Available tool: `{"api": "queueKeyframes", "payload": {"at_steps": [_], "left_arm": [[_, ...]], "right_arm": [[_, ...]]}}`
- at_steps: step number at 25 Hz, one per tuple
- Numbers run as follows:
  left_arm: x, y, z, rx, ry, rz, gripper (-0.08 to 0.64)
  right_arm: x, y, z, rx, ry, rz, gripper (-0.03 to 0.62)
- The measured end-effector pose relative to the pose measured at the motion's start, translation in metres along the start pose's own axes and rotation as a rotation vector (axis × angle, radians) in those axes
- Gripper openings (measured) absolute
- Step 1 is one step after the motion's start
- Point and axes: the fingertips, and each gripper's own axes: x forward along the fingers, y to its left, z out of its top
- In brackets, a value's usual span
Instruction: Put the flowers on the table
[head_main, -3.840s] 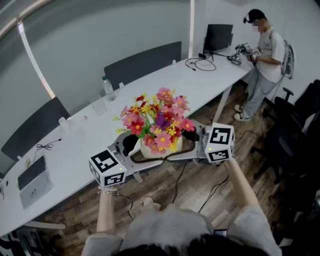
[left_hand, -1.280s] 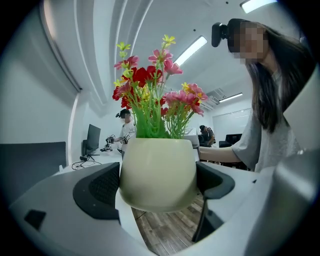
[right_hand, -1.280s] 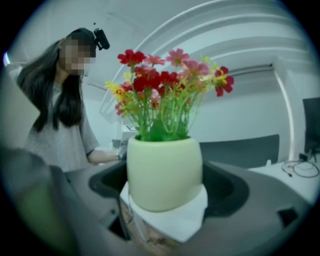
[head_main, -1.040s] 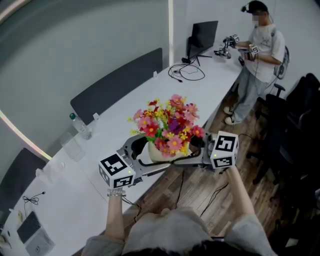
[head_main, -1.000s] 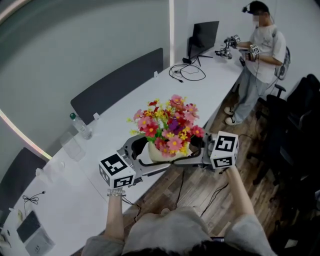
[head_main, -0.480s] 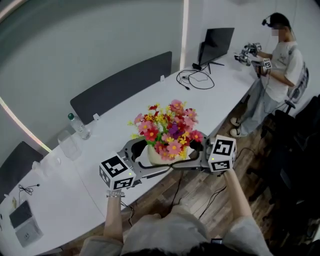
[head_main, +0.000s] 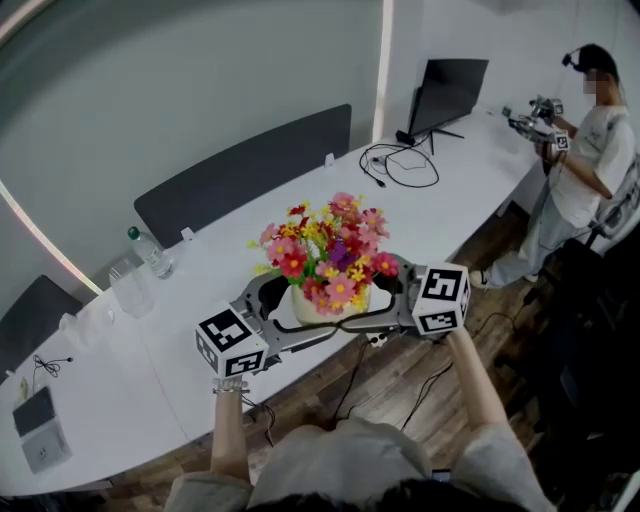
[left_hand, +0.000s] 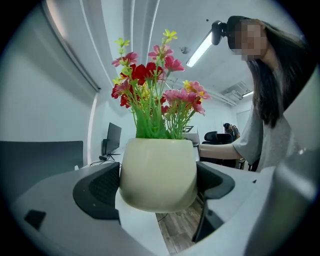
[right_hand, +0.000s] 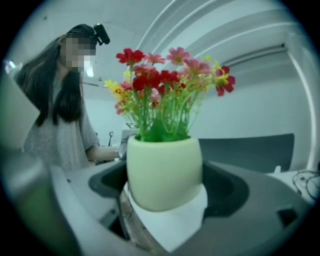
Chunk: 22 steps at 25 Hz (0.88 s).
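Observation:
A cream pot (head_main: 330, 304) of red, pink and yellow flowers (head_main: 325, 245) is held up between both grippers, over the near edge of the long white table (head_main: 200, 300). My left gripper (head_main: 298, 315) clasps it from the left and my right gripper (head_main: 378, 300) from the right. In the left gripper view the pot (left_hand: 157, 172) fills the gap of the left gripper (left_hand: 157, 186), with dark pads (left_hand: 97, 191) against both sides. The right gripper view shows the pot (right_hand: 165, 172) squeezed the same way in the right gripper (right_hand: 166, 187). White table and wood floor show under the pot.
On the table stand a water bottle (head_main: 148, 252), clear glasses (head_main: 128, 290), looped cables (head_main: 395, 165), a monitor (head_main: 450, 92) and a small grey device (head_main: 40, 432). Dark chairs (head_main: 240, 170) line the far side. Another person (head_main: 590, 130) stands at the right end.
The pot stays clasped between both grippers. I have stepped along the table, so the bottle, glasses and monitor have shifted in view, and the pot has come over the table's near edge.

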Motion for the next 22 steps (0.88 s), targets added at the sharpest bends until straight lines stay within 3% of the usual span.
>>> {"api": "queueKeyframes", "payload": {"at_steps": [22], "left_arm": [[0.051, 0.016, -0.020, -0.018, 0.030, 0.148, 0.465]], "right_arm": [[-0.032, -0.038, -0.029, -0.029, 0.008, 0.141, 0.454]]}}
